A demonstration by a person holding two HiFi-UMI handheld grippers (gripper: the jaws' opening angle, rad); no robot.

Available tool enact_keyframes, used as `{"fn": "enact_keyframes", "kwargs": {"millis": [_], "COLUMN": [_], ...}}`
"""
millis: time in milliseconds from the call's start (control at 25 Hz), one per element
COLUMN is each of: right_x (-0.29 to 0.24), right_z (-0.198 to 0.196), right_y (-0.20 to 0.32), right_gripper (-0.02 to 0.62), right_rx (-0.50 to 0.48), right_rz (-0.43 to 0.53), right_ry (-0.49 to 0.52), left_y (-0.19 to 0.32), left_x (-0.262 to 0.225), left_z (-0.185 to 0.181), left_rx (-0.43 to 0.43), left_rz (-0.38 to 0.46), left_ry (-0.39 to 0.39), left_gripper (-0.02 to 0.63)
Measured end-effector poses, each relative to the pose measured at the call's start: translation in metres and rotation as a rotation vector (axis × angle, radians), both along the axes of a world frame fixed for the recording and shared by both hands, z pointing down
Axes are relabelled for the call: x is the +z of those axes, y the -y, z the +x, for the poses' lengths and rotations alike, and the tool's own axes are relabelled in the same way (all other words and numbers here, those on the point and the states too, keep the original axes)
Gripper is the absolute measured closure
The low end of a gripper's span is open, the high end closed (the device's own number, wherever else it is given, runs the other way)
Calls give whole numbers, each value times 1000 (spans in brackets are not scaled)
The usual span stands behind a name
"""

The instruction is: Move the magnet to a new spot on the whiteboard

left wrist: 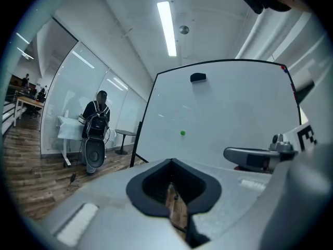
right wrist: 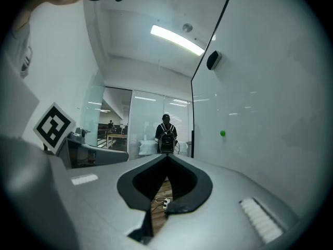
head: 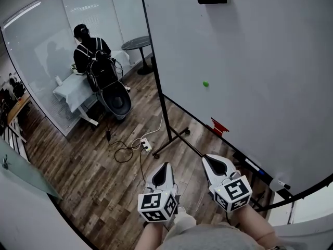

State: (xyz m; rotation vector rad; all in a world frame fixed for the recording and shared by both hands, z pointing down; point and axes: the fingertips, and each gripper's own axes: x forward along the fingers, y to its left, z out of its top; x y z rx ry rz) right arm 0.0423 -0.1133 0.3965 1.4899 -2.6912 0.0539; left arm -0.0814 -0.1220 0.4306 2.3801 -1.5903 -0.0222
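The green magnet clings to the whiteboard, twelve o'clock from the right gripper, the nearer; one o'clock from the left gripper. Both jaws are clenched, empty.

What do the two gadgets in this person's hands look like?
The left gripper and right gripper match: pale grey plastic shells tapering to a tip, black-lined hollow near the jaws, each carrying a white cube with black square markers.

No words, numbers or brand names clear enough to read anywhere, only black-and-white square markers, picture codes and not letters, on the left hand-held gripper at 6 o'clock, on the right hand-held gripper at 5 o'clock
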Motion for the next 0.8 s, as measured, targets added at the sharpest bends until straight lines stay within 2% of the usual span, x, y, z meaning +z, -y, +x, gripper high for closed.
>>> {"fn": "enact_keyframes", "kwargs": {"millis": [520,800], "right_x": [-4,-1], "right_z": [-37,-42], "right_y": [109,150], "right_gripper": [595,595], "right_rx": [101,156], "right_rz": [4,15], "right_ry": [12,13], "left_y": [121,167], "left_x": [-4,-2], "left_z": [-40,-42], "left_rx": [93,150], "left_rz": [0,11], "left_ry": [6,5], "left_gripper": [601,601]}}
